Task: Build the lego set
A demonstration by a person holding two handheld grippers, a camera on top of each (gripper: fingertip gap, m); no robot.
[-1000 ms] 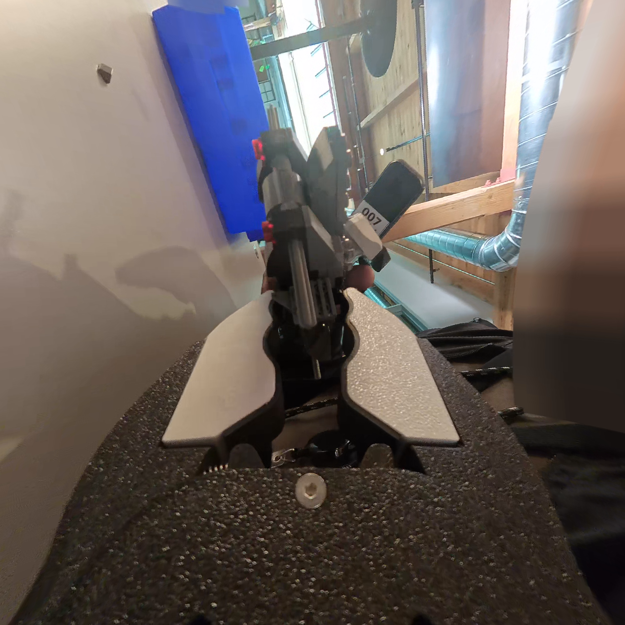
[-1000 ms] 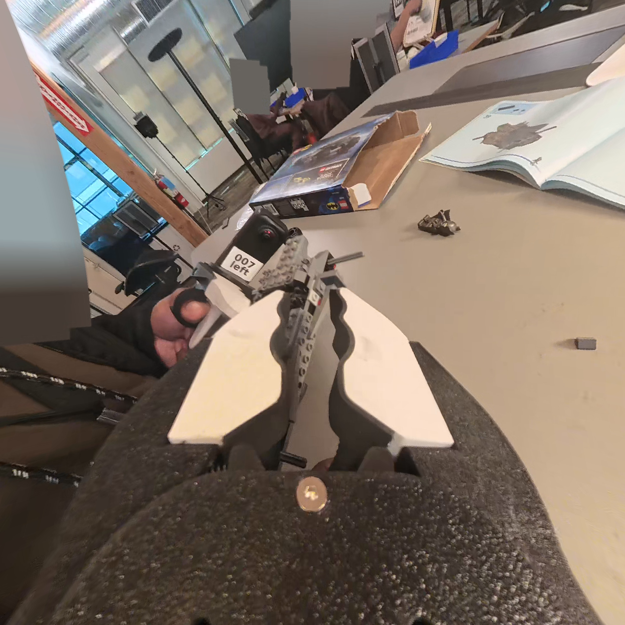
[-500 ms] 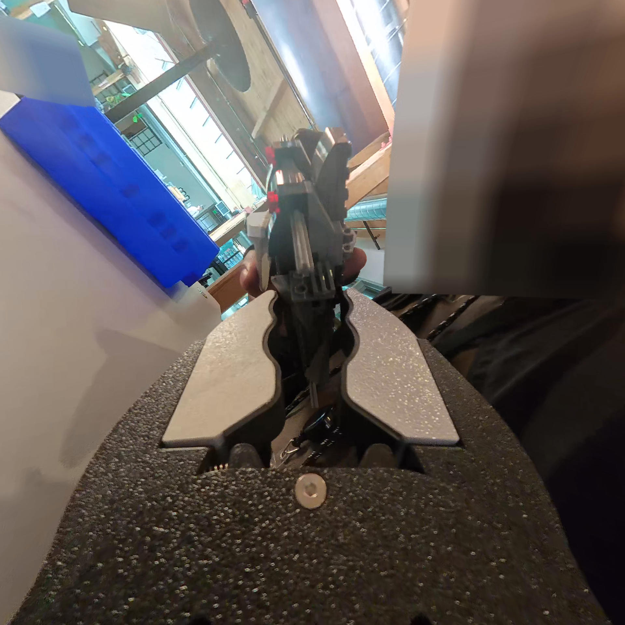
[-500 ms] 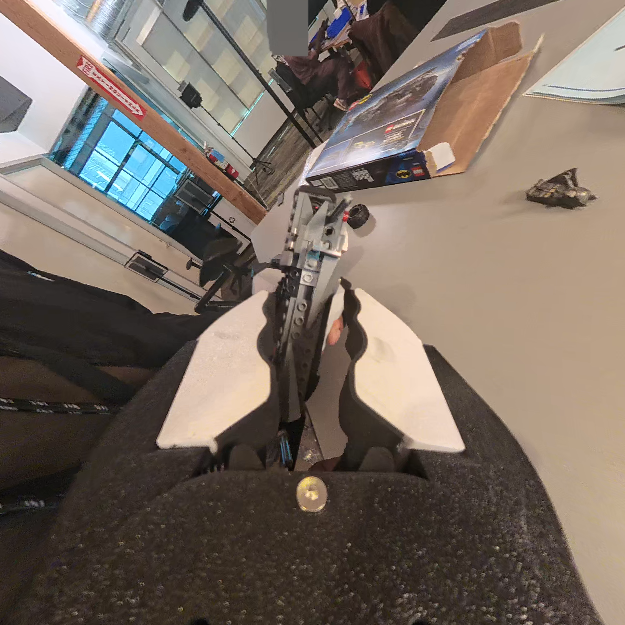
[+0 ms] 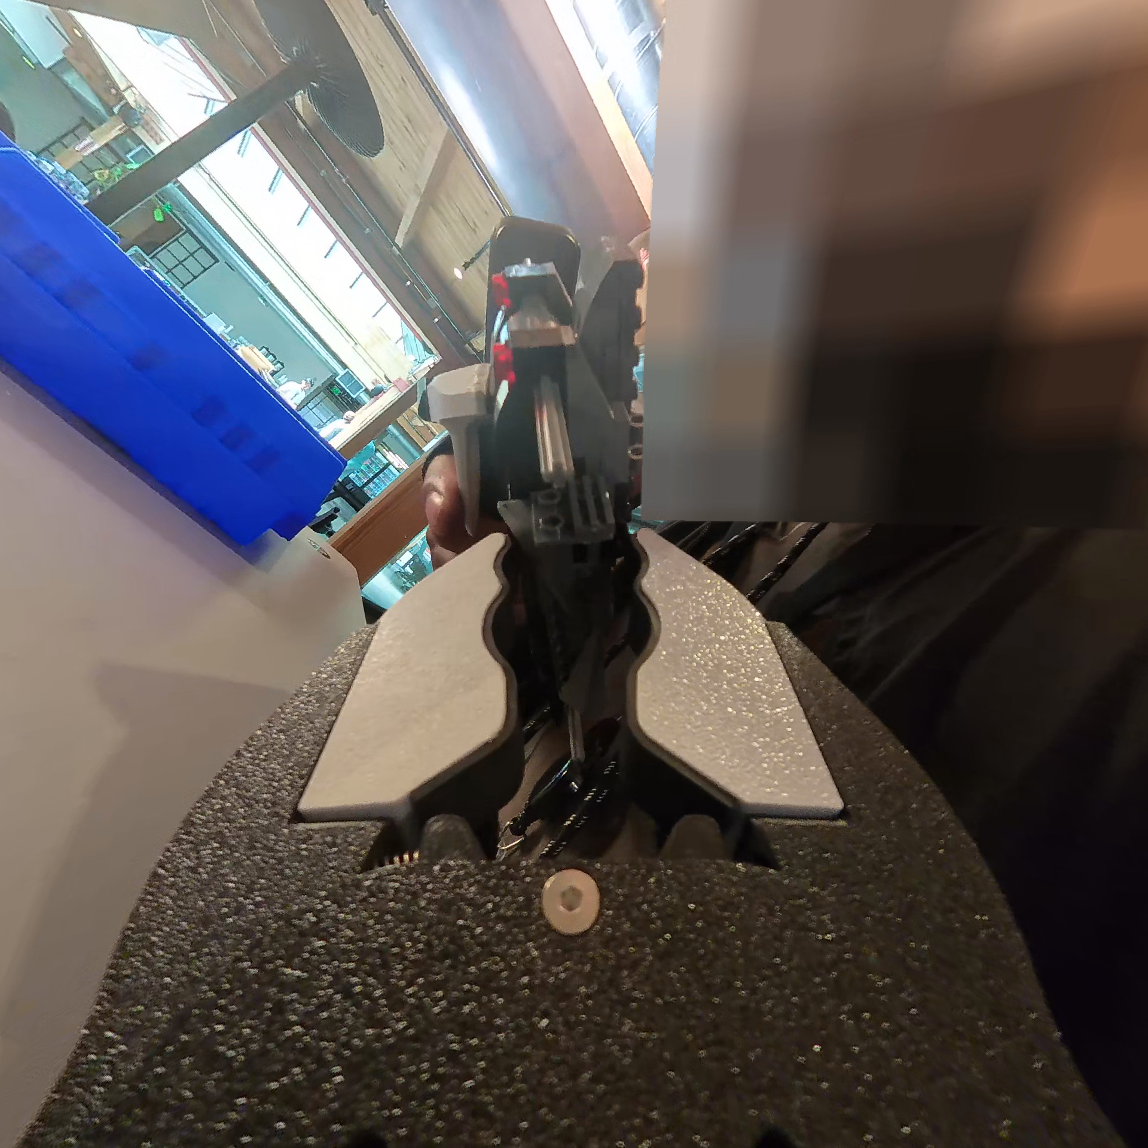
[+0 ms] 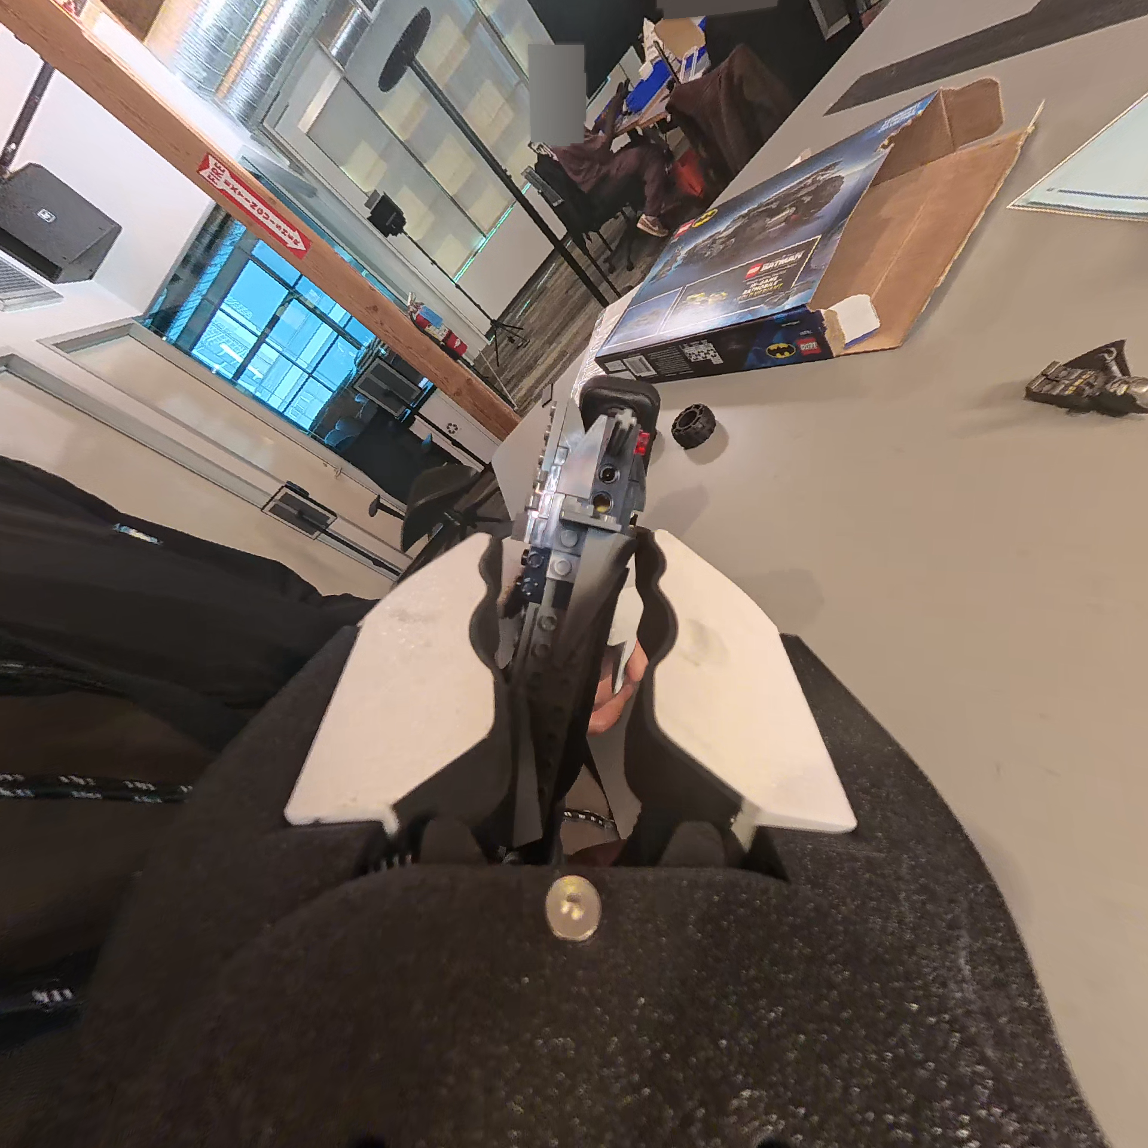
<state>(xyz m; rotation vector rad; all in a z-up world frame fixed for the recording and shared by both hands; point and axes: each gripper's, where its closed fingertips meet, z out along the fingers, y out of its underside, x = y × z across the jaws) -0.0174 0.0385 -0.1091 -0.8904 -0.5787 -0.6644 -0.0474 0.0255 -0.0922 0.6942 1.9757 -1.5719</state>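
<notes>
both grippers have swung round since a moment ago, so the blue bin [image 5: 143, 373] now sits low on the left of the left wrist view and the printed box [image 6: 745, 292] fills more of the right one. the left gripper [image 5: 568, 546] pinches the grey and black brick model [image 5: 559, 472], which stands up between its fingers, red studs near the top. the right gripper [image 6: 568, 550] has widened its fingers; the same brick model [image 6: 578, 515] lies between them, close against the left pad, with a gap showing on the right side. a small black wheel [image 6: 694, 425] and a dark figure piece [image 6: 1087, 385] lie on the grey table [image 6: 901, 559].
</notes>
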